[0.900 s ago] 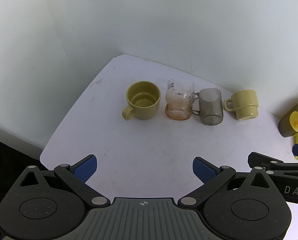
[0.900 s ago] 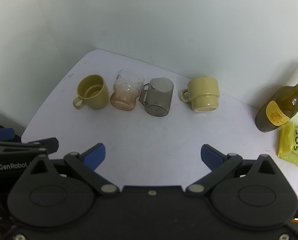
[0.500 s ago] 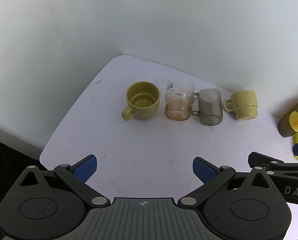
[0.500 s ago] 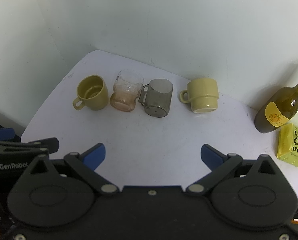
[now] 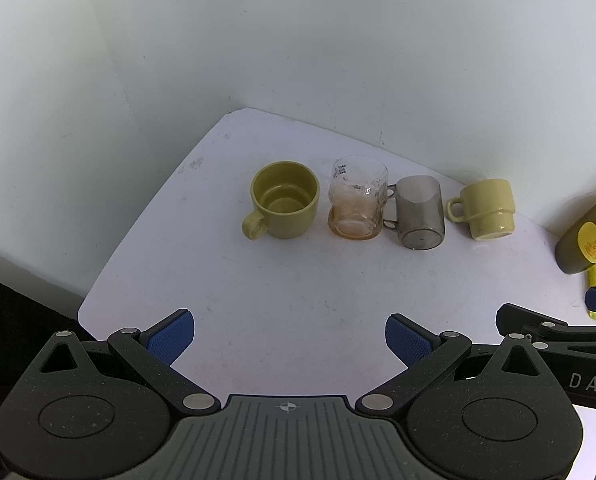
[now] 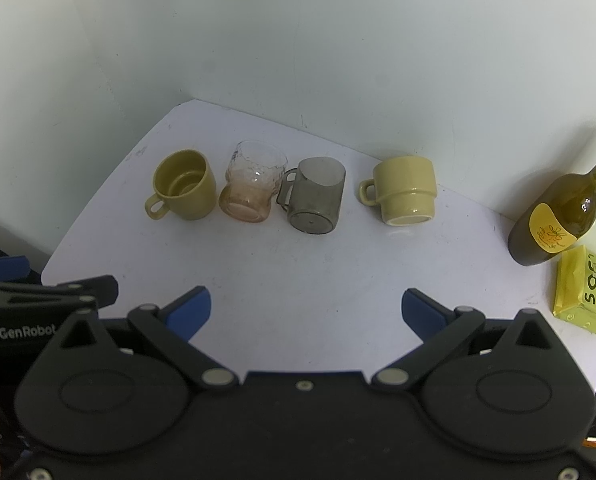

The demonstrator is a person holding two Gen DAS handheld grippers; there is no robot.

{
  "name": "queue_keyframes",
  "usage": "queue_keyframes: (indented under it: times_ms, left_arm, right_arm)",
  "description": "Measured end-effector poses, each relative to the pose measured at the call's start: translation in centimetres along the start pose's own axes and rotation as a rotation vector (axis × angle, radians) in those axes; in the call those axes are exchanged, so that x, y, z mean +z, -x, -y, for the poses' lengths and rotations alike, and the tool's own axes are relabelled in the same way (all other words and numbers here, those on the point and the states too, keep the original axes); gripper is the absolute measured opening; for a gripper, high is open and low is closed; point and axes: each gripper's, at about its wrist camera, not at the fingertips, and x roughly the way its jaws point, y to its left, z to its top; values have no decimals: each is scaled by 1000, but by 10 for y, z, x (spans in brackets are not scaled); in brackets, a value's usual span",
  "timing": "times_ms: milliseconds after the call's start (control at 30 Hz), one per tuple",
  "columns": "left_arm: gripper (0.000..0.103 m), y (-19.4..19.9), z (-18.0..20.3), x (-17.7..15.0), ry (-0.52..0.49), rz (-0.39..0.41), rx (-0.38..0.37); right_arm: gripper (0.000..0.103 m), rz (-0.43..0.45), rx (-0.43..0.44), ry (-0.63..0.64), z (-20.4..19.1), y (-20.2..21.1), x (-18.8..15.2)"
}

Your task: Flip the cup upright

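Four cups stand in a row on the white table. From the left: an olive mug [image 5: 285, 200] [image 6: 183, 190] upright, a clear amber-tinted glass cup [image 5: 358, 198] [image 6: 253, 188] upright, a grey glass mug [image 5: 420, 212] [image 6: 316, 200] upright, and a pale yellow mug [image 5: 488, 208] [image 6: 406, 190] upside down with its base ring up. My left gripper [image 5: 289, 340] is open and empty near the table's front edge. My right gripper [image 6: 306, 308] is open and empty, also well short of the cups.
A dark olive bottle with a yellow label [image 6: 558, 216] [image 5: 588, 236] stands at the right by the wall. A yellow packet [image 6: 586, 292] lies in front of it. White walls enclose the back and left. The table's left edge [image 5: 109, 272] drops off.
Both grippers have drifted very slightly; the cups look a touch farther. Nothing was gripped or moved.
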Motion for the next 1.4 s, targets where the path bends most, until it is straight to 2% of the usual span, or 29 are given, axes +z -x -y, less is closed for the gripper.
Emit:
queue_keyframes:
  times_ms: [1000, 1400]
  left_arm:
    - [103, -8, 4, 3, -8, 4, -2]
    - [103, -22, -9, 15, 42, 42, -71]
  right_arm:
    - [103, -9, -2, -8, 2, -2, 2]
    - [103, -23, -24, -44, 8, -12, 8]
